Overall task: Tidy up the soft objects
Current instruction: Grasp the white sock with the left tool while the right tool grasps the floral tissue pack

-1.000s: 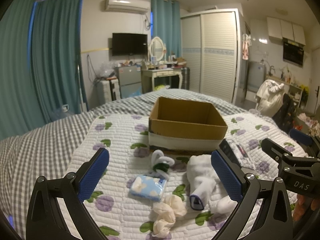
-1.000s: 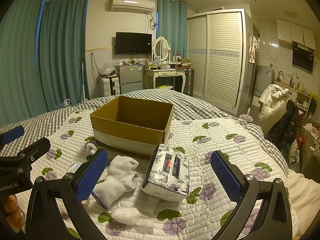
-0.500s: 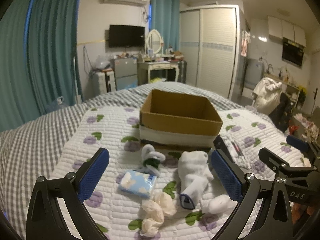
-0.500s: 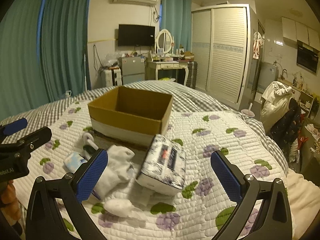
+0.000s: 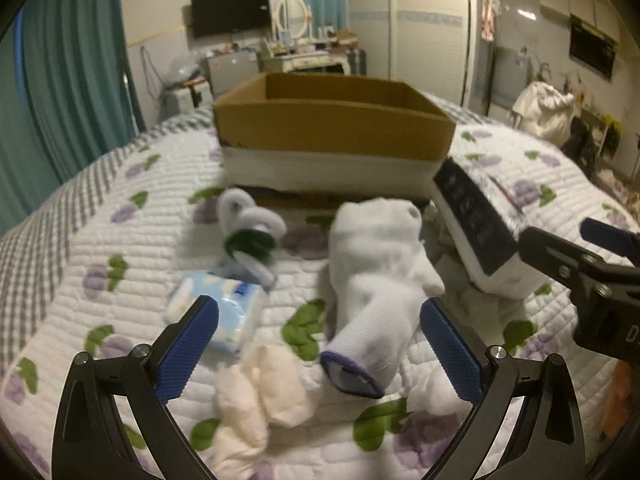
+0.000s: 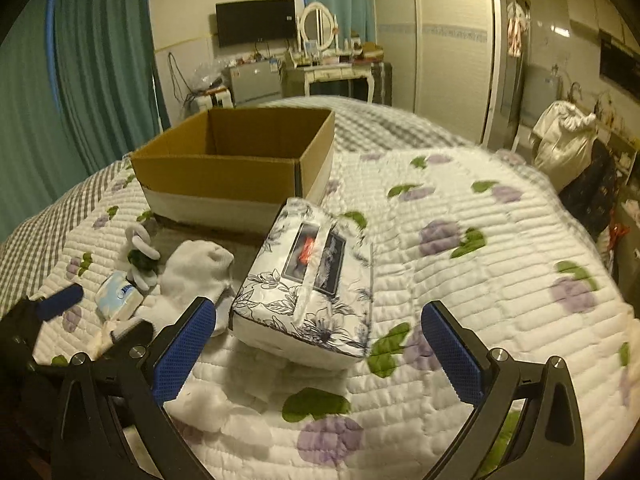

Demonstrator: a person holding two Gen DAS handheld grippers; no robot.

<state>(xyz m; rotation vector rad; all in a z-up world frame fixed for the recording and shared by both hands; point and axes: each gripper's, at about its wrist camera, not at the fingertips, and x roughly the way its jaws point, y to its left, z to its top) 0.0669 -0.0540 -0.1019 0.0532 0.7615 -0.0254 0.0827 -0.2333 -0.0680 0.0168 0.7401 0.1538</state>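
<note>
An open cardboard box (image 5: pixel 332 128) stands on the quilted bed, also in the right wrist view (image 6: pixel 236 160). In front of it lie white socks (image 5: pixel 376 280), a cream cloth bundle (image 5: pixel 260 400), a blue tissue pack (image 5: pixel 220 312), a grey-and-green knotted toy (image 5: pixel 250 236) and a floral tissue pack (image 6: pixel 308 292). My left gripper (image 5: pixel 320 356) is open, low over the socks and cream bundle. My right gripper (image 6: pixel 320 356) is open just before the floral tissue pack, which also shows in the left wrist view (image 5: pixel 480 228).
The bed carries a white quilt with purple flowers (image 6: pixel 480 260) over a grey check sheet (image 5: pixel 44 220). Teal curtains (image 6: pixel 92 72) hang on the left. A dresser (image 6: pixel 332 72) and wardrobe (image 6: pixel 448 40) stand behind. Clothes on a chair (image 6: pixel 568 144) are at the right.
Both grippers have moved forward and down toward the items on the quilt. The socks and the floral tissue pack now loom larger. Both stay open.
</note>
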